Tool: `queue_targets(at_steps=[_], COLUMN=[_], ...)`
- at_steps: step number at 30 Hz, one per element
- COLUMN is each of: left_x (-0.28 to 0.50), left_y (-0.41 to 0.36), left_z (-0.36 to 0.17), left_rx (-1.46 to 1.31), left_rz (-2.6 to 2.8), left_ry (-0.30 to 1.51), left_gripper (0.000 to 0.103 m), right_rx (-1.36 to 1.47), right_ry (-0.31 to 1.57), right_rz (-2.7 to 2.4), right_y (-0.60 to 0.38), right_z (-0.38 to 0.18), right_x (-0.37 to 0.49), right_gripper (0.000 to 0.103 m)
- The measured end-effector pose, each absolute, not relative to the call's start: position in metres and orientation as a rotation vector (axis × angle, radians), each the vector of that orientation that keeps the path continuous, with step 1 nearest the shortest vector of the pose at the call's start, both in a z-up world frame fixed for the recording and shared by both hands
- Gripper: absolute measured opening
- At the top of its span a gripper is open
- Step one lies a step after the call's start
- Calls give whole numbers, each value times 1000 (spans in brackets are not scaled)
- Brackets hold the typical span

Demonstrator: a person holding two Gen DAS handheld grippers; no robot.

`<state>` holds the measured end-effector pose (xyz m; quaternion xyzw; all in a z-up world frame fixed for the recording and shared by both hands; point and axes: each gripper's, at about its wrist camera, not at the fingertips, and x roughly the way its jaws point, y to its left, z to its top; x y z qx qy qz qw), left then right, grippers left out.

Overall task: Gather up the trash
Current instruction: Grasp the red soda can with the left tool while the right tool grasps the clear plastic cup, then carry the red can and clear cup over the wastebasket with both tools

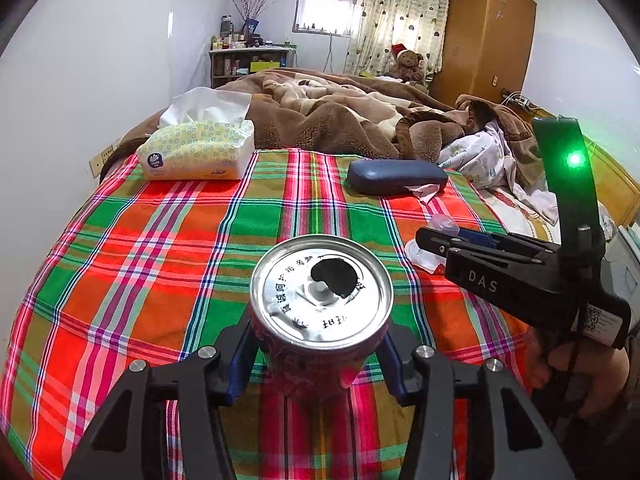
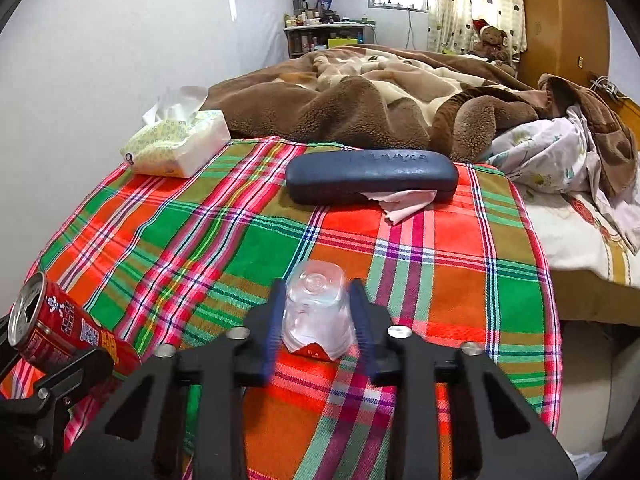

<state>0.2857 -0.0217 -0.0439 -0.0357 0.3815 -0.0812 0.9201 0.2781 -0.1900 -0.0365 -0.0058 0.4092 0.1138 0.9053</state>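
A red drink can [image 1: 320, 292] with an opened silver top sits between the blue pads of my left gripper [image 1: 318, 344], which is shut on its sides. In the right wrist view the same can [image 2: 60, 328] hangs tilted at the far left above the plaid cloth [image 2: 224, 240]. My right gripper [image 2: 318, 304] is shut on a crumpled clear plastic bottle [image 2: 316, 316] with a bit of red label at its lower end, both pads against its sides. The left wrist view shows that right gripper [image 1: 436, 240] low over the cloth at the right.
A tissue pack [image 1: 200, 152] lies at the cloth's far left. A dark blue glasses case [image 2: 372, 176] with a pink cloth [image 2: 404, 204] sticking out lies at the far middle. Behind them is a heaped brown blanket [image 2: 360, 108]. The bed's edge drops off at the right.
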Motion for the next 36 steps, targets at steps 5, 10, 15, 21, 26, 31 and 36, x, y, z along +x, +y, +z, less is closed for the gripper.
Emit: queue_targets(at_steps=[5, 10, 15, 21, 26, 31, 36], left_x=[282, 275, 263, 241, 218, 194, 174], left_y=[-24, -25, -25, -26, -32, -46, -63], left_z=[-42, -38, -33, -20, -5, 8, 19], left_rx=[-64, -54, -51, -41, -22, 0, 15], left_rz=[-162, -161, -157, -163, -175, -208, -240], left_ry=[779, 770, 766, 742, 708, 680, 659], left_gripper=[53, 53, 53, 53, 53, 53, 53], right_rx=[-4, 3, 21, 32, 49, 67, 81], right_ry=[829, 813, 795, 766, 732, 704, 670], right_rz=[235, 244, 252, 265, 270, 262, 241], right_y=[-190, -190, -194, -197, -204, -217, -235], right_z=[-33, -26, -17, -2, 11, 22, 34], right_x=[272, 262, 250, 229, 206, 183, 157], right_gripper=[30, 30, 30, 30, 30, 30, 30])
